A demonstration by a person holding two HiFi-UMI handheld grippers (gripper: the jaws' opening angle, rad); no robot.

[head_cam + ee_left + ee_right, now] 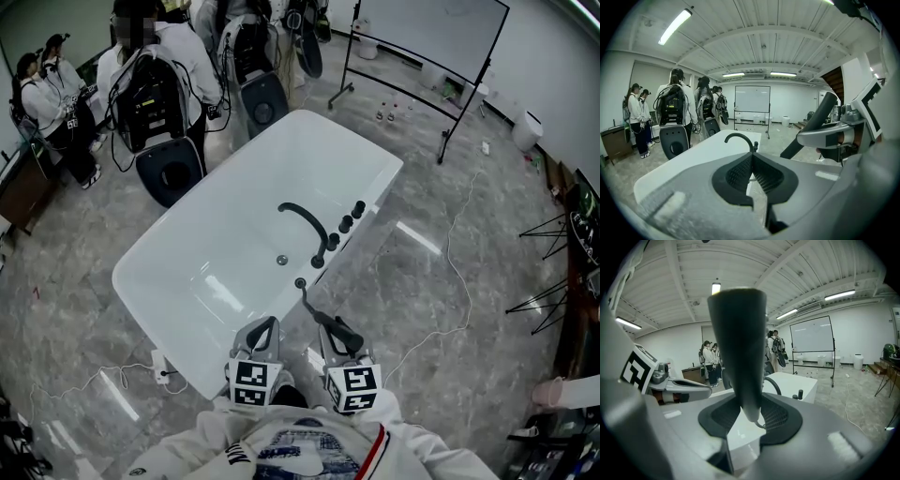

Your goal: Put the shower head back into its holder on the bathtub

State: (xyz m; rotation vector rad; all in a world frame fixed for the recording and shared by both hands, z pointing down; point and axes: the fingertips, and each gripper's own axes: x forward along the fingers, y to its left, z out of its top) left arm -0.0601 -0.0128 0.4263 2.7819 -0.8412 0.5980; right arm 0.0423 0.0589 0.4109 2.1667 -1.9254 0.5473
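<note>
Shower head (pixel 738 348), in right gripper (pixel 750 416) (clamped upright)

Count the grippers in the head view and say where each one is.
2. The left gripper is at bottom centre, jaws together and empty, by the near end of the bathtub. The right gripper is beside it, closed on the shower head. None looks hidden.

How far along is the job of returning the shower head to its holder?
Done: the shower head is picked up, gripped between the right gripper jaws. In hand: it hovers over the bathtub rim, close to the holder. Left: seating it, since the holder has no head in it yet. The left gripper is shut and empty.
</note>
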